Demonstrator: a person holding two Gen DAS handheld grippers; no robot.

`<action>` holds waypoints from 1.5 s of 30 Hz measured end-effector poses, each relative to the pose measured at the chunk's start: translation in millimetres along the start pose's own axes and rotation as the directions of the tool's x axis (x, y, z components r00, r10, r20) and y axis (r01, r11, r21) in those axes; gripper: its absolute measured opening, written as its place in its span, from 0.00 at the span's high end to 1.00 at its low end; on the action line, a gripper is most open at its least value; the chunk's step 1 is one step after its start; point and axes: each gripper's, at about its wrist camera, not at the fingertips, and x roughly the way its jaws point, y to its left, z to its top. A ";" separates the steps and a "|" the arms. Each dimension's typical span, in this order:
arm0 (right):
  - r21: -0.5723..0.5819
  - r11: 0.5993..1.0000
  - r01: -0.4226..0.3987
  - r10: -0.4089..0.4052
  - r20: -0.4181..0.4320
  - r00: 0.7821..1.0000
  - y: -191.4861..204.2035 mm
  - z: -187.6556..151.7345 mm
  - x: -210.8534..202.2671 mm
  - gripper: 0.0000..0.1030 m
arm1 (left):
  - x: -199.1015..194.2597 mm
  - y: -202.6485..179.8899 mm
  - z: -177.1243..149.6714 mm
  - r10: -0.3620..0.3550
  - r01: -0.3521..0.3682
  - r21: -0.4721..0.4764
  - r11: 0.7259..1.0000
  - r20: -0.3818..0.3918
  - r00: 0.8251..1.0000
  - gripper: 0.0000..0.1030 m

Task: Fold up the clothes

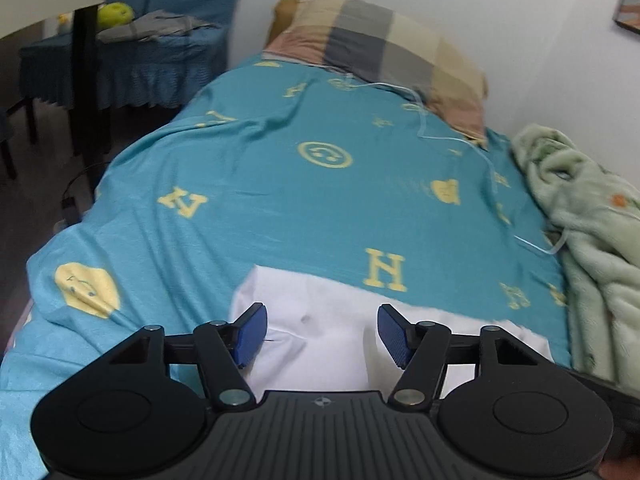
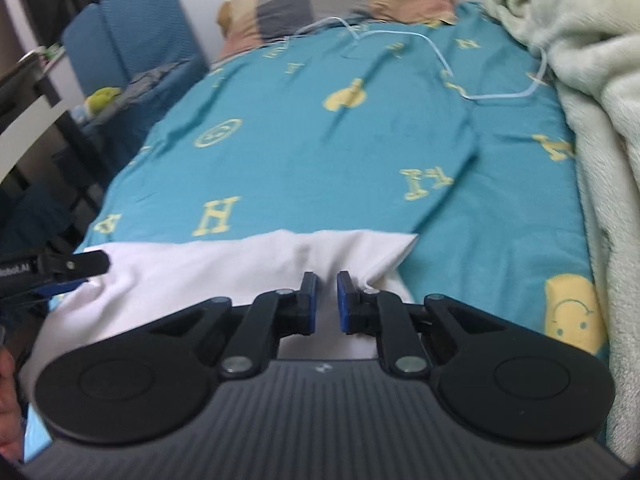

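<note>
With the white cloth (image 2: 248, 264) lying flat on the near end of the bed (image 1: 280, 184), my left gripper (image 1: 322, 334) spread wide above it and my right gripper (image 2: 326, 300) almost closed on a raised pinch of it, I should grasp both sides evenly before lifting.

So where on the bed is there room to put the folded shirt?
The middle of the teal sheet is bare, between the white garment and the checked pillow. The right edge is crowded: a green blanket and a thin cable.
</note>
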 end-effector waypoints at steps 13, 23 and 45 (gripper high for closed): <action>-0.031 0.999 -0.030 0.032 0.069 0.997 19.5 -0.3 -19.0 0.86 | -35.1 -21.7 -0.1 -0.006 -0.006 0.146 0.989 0.080 0.997 0.34; -0.063 0.998 -0.014 0.014 -0.001 1.000 30.3 -10.1 2.7 0.86 | -0.1 -22.4 -11.8 0.010 -0.006 0.107 0.994 -0.033 0.999 0.35; -0.036 0.999 -0.023 0.023 -0.009 1.000 36.7 -62.4 -78.1 0.86 | -90.6 -25.7 -64.9 0.026 -0.022 0.144 0.989 -0.026 0.999 0.34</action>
